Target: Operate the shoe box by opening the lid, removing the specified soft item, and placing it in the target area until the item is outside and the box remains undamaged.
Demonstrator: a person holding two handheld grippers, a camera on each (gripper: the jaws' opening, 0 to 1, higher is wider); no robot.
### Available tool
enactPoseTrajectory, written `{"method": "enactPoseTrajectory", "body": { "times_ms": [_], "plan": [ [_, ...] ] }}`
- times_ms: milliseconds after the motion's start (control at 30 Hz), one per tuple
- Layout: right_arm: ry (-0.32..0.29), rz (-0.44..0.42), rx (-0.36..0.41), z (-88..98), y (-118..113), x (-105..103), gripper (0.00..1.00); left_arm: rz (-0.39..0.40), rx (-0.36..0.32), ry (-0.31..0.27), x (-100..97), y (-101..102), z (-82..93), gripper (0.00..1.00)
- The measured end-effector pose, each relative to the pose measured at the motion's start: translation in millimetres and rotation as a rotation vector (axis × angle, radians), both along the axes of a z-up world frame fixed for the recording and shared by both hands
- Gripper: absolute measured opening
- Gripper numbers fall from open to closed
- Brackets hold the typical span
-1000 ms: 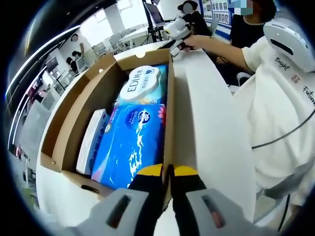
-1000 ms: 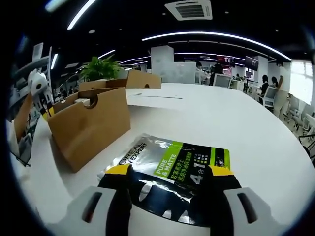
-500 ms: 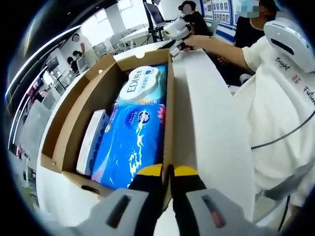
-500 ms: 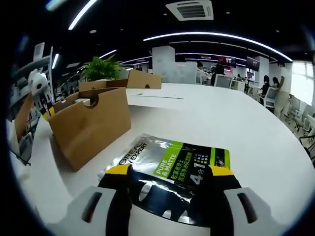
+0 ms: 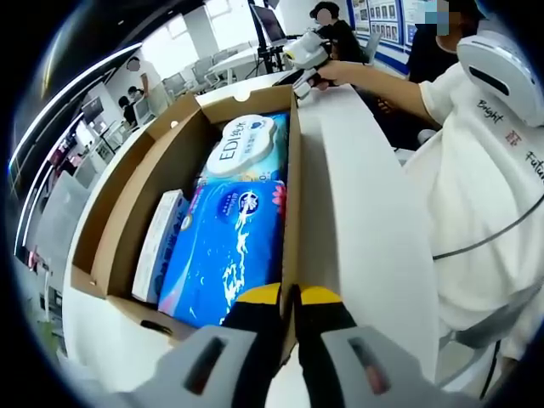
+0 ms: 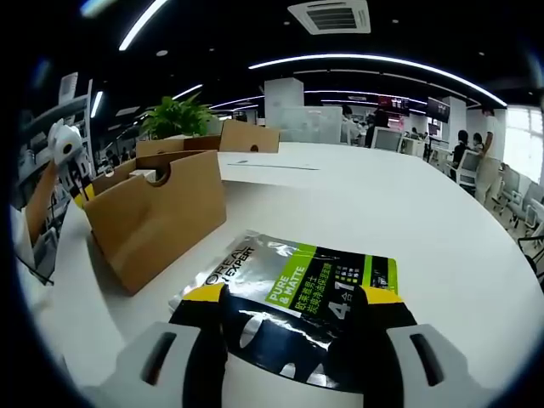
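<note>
Left gripper (image 5: 289, 297) pinched tight on shoe box (image 5: 293, 204) wall. Right gripper (image 6: 293, 306) spread wide, jaws straddling silver-green pouch (image 6: 297, 285) on table (image 6: 408, 212).

Readable text on three things
Pouch (image 6: 293, 293) on the table: "EXPERT", "PURE & MATTE", large "4" and "1", small Chinese print too fine to read; white wipes pack (image 5: 244, 144) in the box: "EDI" plus Chinese characters; person's white shirt (image 5: 501, 127): "Bright", "Future"
</note>
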State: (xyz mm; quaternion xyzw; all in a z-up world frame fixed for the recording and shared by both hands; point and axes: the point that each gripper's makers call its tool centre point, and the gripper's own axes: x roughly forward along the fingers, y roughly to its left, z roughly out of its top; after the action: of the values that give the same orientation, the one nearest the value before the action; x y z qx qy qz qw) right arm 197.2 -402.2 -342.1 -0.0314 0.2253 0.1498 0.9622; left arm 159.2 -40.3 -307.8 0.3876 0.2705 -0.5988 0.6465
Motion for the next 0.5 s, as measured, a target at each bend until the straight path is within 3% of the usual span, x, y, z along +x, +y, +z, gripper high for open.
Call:
{"method": "enactPoseTrajectory", "body": {
  "times_ms": [200, 267, 333, 433, 500],
  "plan": [
    [0.000, 0.003, 0.000, 1.5, -1.2, -0.2, 0.64, 0.001, -0.012, 0.002, 0.7, -0.6, 0.9, 0.05],
    [-0.034, -0.023, 0.049, 11.3, -3.2, 1.6, 0.65, 0.000, -0.016, 0.004, 0.6, -0.8, 1.0, 0.05],
    [-0.054, 0.016, 0.116, 23.0, 5.8, -1.3, 0.66, 0.002, -0.015, 0.009, 0.7, -0.9, 1.0, 0.05],
    [-0.072, 0.027, 0.094, 31.5, 7.8, -3.1, 0.66, 0.003, -0.016, 0.016, 0.7, -1.0, 1.2, 0.05],
    [-0.123, 0.025, 0.072, 43.5, 6.3, -1.8, 0.65, 0.003, -0.018, 0.020, 1.0, -1.0, 1.3, 0.05]
  ]
}}
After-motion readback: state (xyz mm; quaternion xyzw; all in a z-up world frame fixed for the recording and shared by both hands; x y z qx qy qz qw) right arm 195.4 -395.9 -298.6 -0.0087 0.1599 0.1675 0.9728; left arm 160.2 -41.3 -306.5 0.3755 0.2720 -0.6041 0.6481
